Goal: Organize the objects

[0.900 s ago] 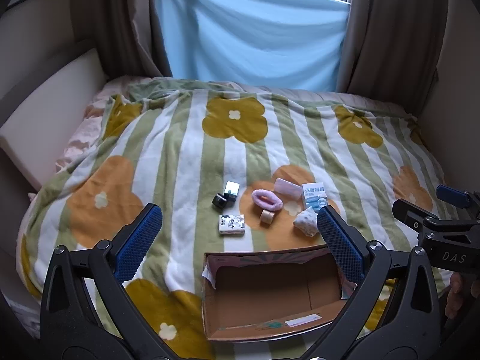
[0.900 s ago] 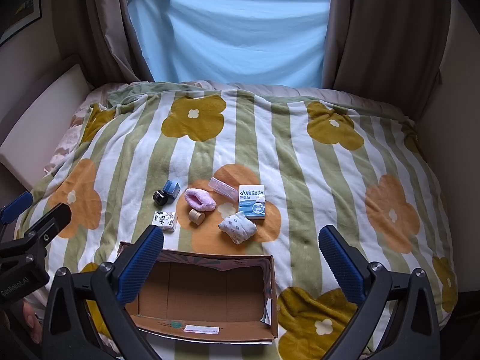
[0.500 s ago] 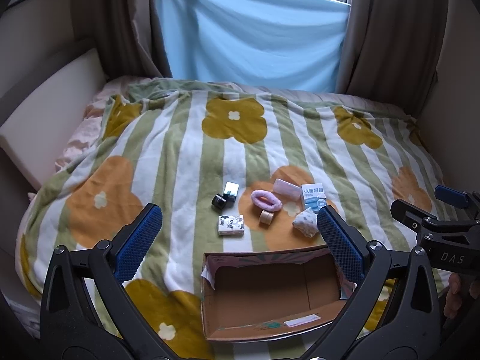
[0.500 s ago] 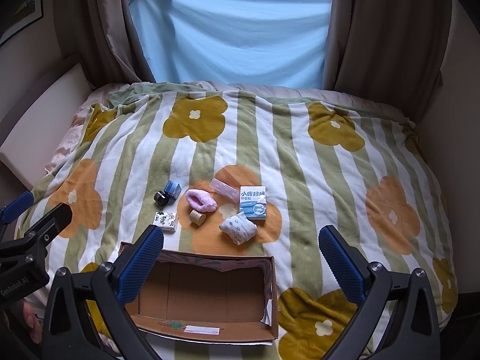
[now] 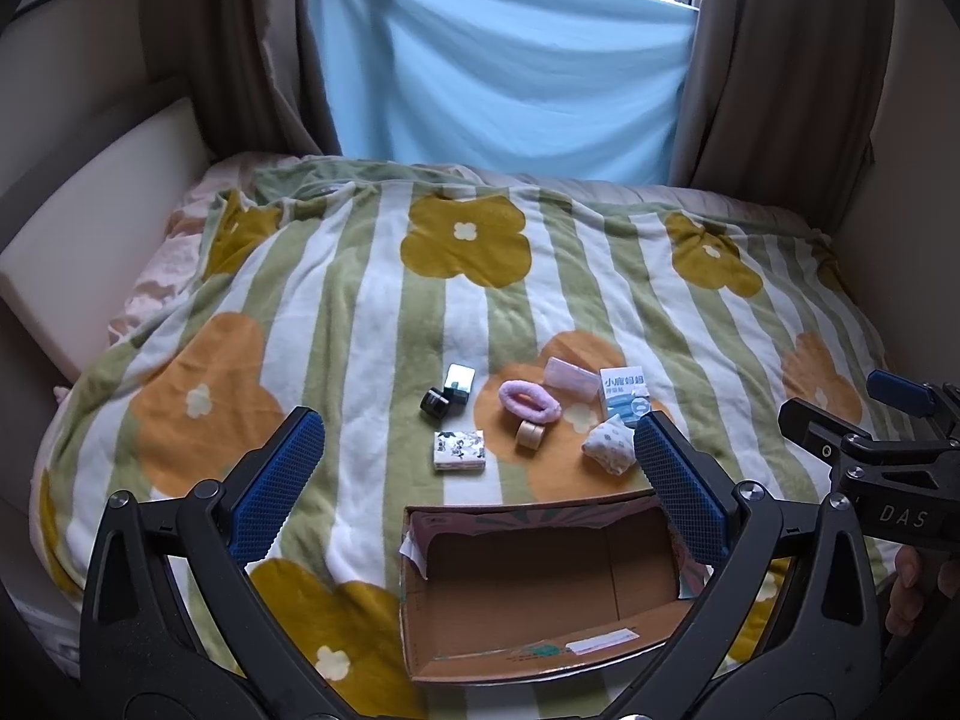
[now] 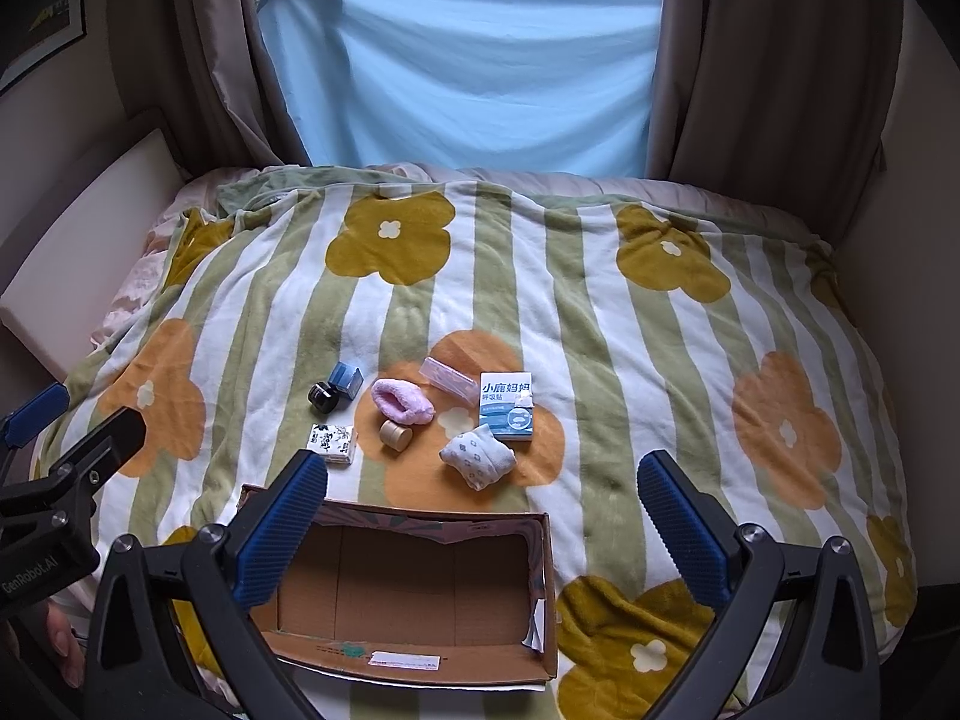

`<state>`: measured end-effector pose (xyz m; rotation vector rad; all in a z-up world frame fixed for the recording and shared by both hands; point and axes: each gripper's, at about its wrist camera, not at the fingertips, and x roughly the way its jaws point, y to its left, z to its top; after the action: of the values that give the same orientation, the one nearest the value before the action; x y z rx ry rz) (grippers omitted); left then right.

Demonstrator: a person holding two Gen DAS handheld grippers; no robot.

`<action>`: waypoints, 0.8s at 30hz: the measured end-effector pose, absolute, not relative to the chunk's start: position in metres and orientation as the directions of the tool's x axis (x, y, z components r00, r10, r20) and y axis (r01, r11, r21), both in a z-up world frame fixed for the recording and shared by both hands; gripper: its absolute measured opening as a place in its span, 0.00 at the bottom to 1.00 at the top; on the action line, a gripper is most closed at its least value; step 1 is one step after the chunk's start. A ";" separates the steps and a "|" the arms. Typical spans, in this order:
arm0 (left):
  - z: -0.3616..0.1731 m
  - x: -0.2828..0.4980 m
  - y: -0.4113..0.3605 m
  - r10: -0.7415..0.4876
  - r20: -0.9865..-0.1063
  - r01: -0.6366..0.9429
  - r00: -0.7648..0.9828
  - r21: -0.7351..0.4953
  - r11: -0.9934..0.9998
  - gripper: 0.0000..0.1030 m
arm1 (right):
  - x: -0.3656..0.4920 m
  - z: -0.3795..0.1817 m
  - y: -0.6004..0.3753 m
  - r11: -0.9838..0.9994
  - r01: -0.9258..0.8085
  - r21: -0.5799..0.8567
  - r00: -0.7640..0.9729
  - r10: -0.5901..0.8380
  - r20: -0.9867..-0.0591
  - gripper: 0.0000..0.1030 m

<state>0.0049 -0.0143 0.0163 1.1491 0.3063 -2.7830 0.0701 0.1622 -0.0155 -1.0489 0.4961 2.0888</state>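
Note:
An open, empty cardboard box (image 5: 414,594) (image 6: 420,519) lies on the flowered blanket, close in front of me. Beyond it sits a cluster: a black jar (image 5: 435,407), a small blue box (image 5: 461,381), a patterned tissue pack (image 5: 459,450), a pink scrunchie (image 5: 528,402), a tan roll (image 5: 530,435), a clear pink case (image 5: 567,373), a blue-white carton (image 5: 624,396) and a rolled patterned cloth (image 5: 609,447). My left gripper (image 5: 477,426) hovers open above the box's left side. My right gripper (image 6: 480,462) hovers open above its right side. Neither holds anything.
The striped blanket (image 6: 630,360) covers the whole bed. A white padded panel (image 5: 90,252) runs along the left side, and curtains and a blue sheet (image 6: 468,72) hang at the far end. A wall closes in on the right.

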 end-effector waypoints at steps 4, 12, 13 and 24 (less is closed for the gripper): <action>0.017 0.003 -0.013 -0.037 -0.707 0.198 -0.706 -0.147 -0.969 1.00 | 0.067 -0.011 0.162 -0.651 -0.759 0.014 -0.394 0.442 -0.806 1.00; 0.017 0.004 -0.013 -0.050 -0.705 0.221 -0.708 -0.154 -0.963 1.00 | 0.069 -0.013 0.162 -0.649 -0.761 0.014 -0.393 0.443 -0.806 0.99; 0.017 0.003 -0.013 -0.051 -0.705 0.222 -0.708 -0.153 -0.963 1.00 | 0.069 -0.013 0.163 -0.649 -0.761 0.014 -0.393 0.443 -0.806 0.99; 0.017 0.003 -0.013 -0.072 -0.702 0.264 -0.709 -0.168 -0.950 1.00 | 0.069 -0.014 0.164 -0.646 -0.763 0.015 -0.392 0.444 -0.806 0.99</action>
<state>0.0035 -0.0130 0.0169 1.1003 0.3836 -2.7184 0.0685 0.1638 -0.0143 -1.0431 0.5031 2.0781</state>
